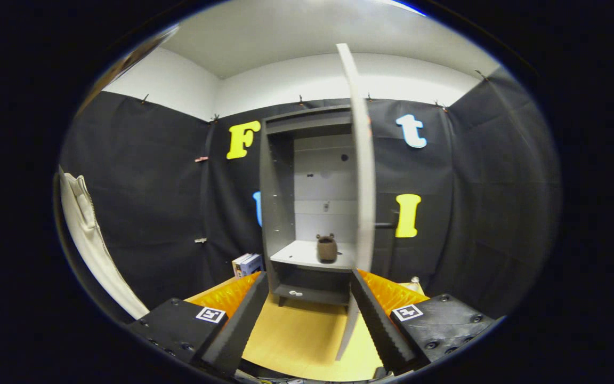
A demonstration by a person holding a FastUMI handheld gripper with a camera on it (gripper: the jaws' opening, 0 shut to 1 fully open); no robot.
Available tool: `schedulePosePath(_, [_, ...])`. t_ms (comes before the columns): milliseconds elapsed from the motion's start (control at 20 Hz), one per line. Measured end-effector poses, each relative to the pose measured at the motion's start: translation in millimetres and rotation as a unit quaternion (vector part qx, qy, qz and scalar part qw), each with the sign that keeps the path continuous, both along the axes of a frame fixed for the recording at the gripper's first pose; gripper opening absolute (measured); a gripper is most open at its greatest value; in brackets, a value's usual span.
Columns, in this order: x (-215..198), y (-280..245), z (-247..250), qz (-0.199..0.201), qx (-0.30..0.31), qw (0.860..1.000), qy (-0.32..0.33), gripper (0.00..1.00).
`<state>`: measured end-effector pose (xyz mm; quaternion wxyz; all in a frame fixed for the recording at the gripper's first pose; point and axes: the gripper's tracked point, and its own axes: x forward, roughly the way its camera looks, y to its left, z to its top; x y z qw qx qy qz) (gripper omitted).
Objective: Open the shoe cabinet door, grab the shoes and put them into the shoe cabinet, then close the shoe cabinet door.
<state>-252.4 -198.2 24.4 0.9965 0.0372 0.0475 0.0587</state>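
The claw [307, 314] is spread wide with nothing between its fingers, and the shoe cabinet [307, 208] stands straight ahead, beyond the fingertips, on the pale wooden floor [301, 336]. The cabinet's door [361, 160] is swung open edge-on at the cabinet's right side, and a small brown shoe [326, 248], as it seems at this distance, sits on the light shelf [299, 255] inside. Left of the cabinet's foot lie some small boxes [247, 264] whose print is too small to read.
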Motion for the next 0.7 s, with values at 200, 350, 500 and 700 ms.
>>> schedulePosePath(200, [-2, -66, -7, -0.04, -0.004, 0.999, 0.002, 0.98])
schedulePosePath(350, [17, -117, -8, -0.072, 0.0, 0.997, -0.007, 0.98])
schedulePosePath(500, [50, -155, -8, -0.092, 0.006, 0.995, -0.022, 0.98])
schedulePosePath(700, [101, -173, -21, -0.084, 0.005, 0.996, -0.011, 0.98])
